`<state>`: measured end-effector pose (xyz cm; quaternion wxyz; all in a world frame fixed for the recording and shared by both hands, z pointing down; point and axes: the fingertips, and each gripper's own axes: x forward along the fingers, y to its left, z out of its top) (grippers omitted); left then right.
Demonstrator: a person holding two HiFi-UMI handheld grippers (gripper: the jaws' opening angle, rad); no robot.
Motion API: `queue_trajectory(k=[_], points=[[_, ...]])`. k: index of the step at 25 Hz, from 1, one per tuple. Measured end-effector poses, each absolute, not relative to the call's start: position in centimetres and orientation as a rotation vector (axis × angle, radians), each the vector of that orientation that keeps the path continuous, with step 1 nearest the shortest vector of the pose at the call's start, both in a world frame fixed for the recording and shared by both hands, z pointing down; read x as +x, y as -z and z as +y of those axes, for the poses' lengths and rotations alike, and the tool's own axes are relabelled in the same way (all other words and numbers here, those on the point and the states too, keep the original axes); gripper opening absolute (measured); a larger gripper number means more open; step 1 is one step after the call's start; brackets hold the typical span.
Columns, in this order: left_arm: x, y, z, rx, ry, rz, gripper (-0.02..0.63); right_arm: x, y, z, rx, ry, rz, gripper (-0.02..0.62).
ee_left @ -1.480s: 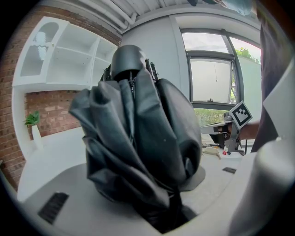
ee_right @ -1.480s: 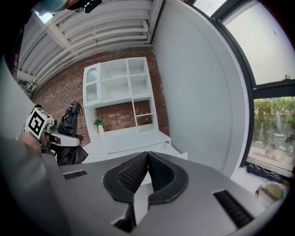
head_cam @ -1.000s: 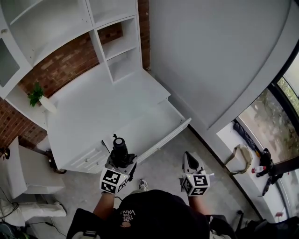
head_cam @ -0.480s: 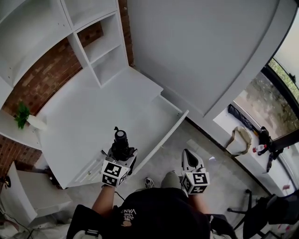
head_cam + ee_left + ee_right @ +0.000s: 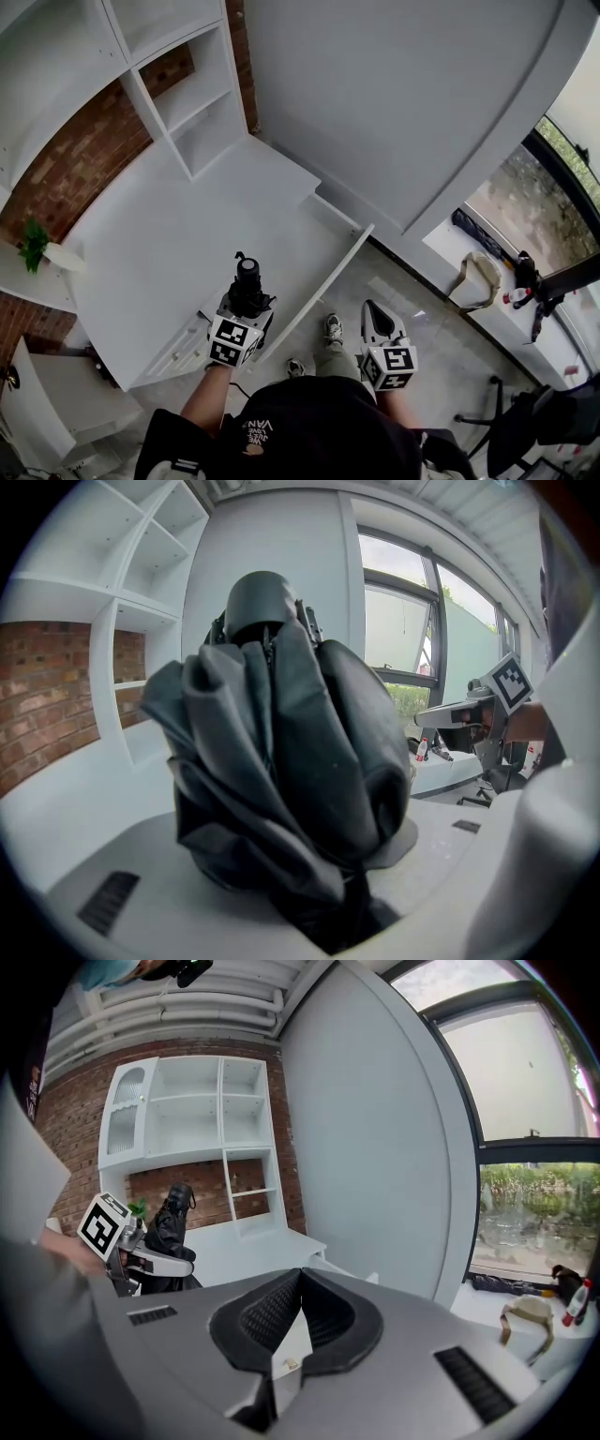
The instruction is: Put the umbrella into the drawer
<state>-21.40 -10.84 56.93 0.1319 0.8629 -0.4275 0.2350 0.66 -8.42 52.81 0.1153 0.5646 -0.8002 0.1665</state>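
Note:
A folded black umbrella (image 5: 247,284) stands up out of my left gripper (image 5: 246,302), which is shut on it; its crumpled cloth fills the left gripper view (image 5: 281,733) and hides the jaws there. It hangs over the front edge of the white desk (image 5: 159,225), just left of the open white drawer (image 5: 323,246). My right gripper (image 5: 373,322) is to the right, over the floor in front of the drawer, shut with nothing in it (image 5: 298,1283). The right gripper view also shows the umbrella (image 5: 171,1227) at its left.
White shelves (image 5: 192,103) stand at the back of the desk against a brick wall. A small plant (image 5: 36,246) sits at the far left. A ledge with a bag (image 5: 473,277) runs along the window at right. My shoe (image 5: 333,328) is on the floor below the drawer front.
My left gripper has carried the umbrella forward and lower, closer to the desk edge beside the drawer. The right gripper has shifted only slightly. I have stepped nearer the desk.

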Motion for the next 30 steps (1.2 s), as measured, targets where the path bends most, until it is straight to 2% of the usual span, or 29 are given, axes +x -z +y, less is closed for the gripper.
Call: queue_trajectory(k=[30], points=[[-14.0,-71.9,-22.0,2.216,-1.072,-1.090,0.212,11.2,-57.1,-18.4,1.634,-0.615,-2.213,0.002]])
